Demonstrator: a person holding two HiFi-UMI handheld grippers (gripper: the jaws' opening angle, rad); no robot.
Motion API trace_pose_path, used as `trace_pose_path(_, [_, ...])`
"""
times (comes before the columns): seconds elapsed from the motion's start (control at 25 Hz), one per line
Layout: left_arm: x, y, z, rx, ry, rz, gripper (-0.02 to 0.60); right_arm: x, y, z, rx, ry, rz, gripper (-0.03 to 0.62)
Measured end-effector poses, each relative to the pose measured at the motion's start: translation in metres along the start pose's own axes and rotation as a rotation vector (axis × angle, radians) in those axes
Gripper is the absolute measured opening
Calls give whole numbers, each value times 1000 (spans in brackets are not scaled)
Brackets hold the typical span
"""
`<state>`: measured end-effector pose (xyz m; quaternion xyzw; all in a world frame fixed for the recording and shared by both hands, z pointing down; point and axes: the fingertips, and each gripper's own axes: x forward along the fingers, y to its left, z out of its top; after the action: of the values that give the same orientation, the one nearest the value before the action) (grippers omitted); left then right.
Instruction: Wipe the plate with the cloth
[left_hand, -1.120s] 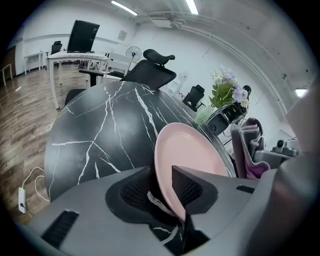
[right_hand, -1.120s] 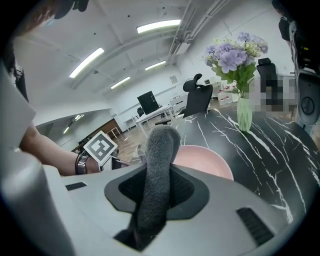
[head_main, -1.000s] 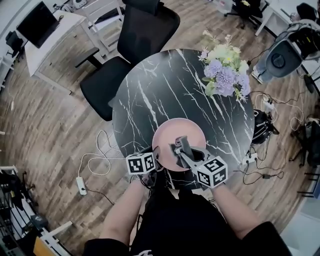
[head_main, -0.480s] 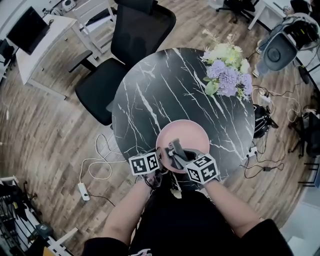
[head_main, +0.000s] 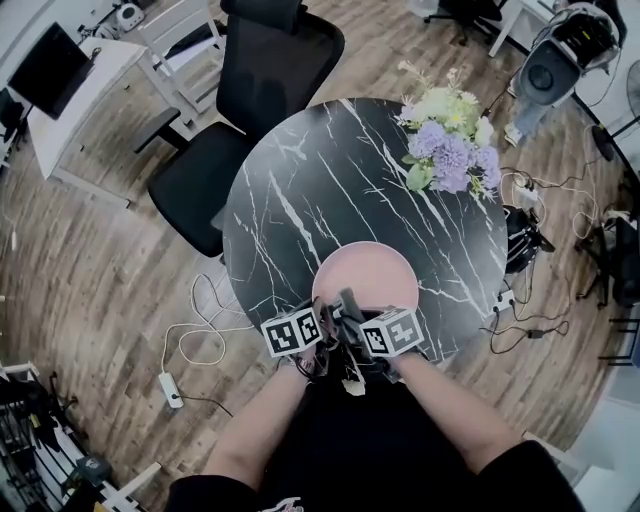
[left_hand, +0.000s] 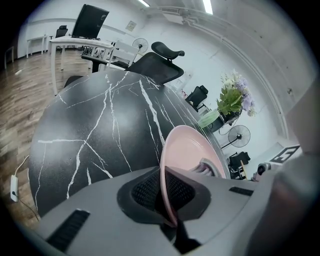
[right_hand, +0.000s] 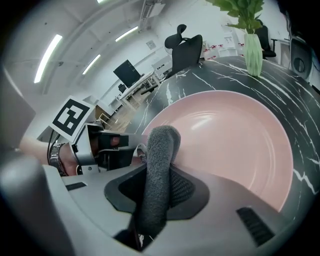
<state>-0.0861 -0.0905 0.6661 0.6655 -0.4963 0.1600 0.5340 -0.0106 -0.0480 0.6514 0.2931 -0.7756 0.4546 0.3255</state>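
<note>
A pink plate (head_main: 372, 275) lies at the near edge of the black marble table (head_main: 330, 180). My left gripper (head_main: 328, 314) is at the plate's near left rim; in the left gripper view the plate (left_hand: 189, 150) stands edge-on between the pads and my left gripper (left_hand: 167, 202) is closing on that rim. My right gripper (head_main: 350, 306) is just to its right, shut on a dark grey cloth (right_hand: 160, 160). The cloth sticks up between the jaws over the near part of the plate (right_hand: 230, 135). The left gripper's marker cube (right_hand: 72, 117) shows beside it.
A bunch of purple and white flowers (head_main: 448, 140) in a green vase (right_hand: 252, 50) stands at the table's far right. A black office chair (head_main: 270, 70) is behind the table. Cables and a power strip (head_main: 168, 388) lie on the wooden floor.
My right gripper has drawn back with the cloth from the plate's middle to its near rim, lower down. The left gripper has stayed at the plate's left rim.
</note>
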Motion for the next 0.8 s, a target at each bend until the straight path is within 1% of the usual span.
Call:
trace_pose_path(0.16, [0,0,0,-4,-5,12,29,6,5,-9,-31,60,18,107])
trace_pose_path(0.32, [0,1,0,-2,-12,22,29,7,6,-19,-91,121,21,107])
trace_pose_path(0.6, [0,1,1,-10,-25,28,29,-6,-9,-36,-208,232,-34,107])
trace_pose_path(0.8, [-1,1,0,-9,-27,21,29,-22,-31,-41,-277,261,-97,107])
